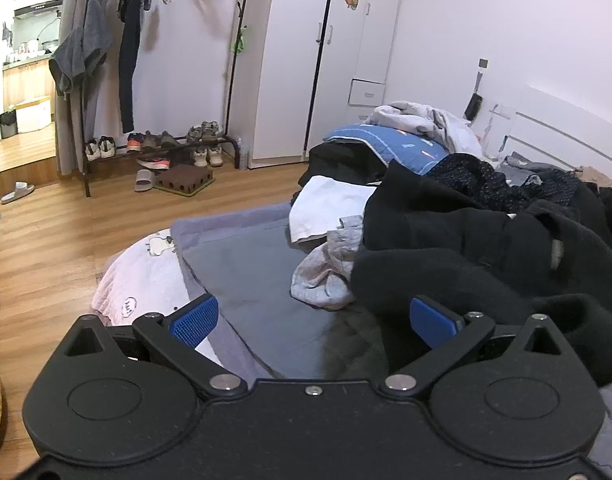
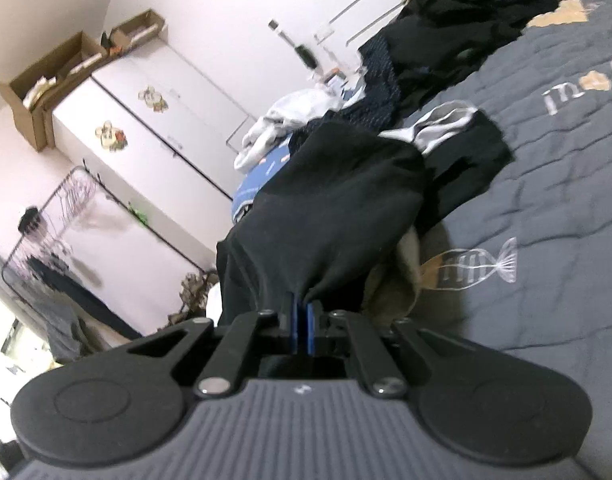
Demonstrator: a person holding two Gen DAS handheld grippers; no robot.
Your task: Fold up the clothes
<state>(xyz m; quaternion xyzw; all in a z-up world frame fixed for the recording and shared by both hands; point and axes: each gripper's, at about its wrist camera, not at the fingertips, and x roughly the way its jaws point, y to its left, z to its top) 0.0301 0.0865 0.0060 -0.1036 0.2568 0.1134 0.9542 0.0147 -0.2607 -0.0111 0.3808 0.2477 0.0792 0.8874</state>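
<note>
My right gripper (image 2: pixel 301 308) is shut on a black garment (image 2: pixel 338 200), whose cloth is pinched between the blue pads and stretches away toward the clothes pile. The same black garment (image 1: pixel 486 256) lies bulky at the right of the left wrist view. My left gripper (image 1: pixel 318 316) is open above a flat grey cloth (image 1: pixel 265 280) on the bed, with nothing between its blue pads (image 1: pixel 195 320). A crumpled light grey garment (image 1: pixel 330 272) lies just ahead of it, and a folded white piece (image 1: pixel 330 208) sits beyond.
A heap of dark clothes (image 2: pixel 446 40) and a blue quilt (image 1: pixel 394 144) cover the far part of the bed. The grey bedspread (image 2: pixel 546 184) shows to the right. White wardrobes (image 1: pixel 306 60), a clothes rack (image 1: pixel 117 40) with shoes (image 1: pixel 157 148) and wooden floor (image 1: pixel 45 248) lie left.
</note>
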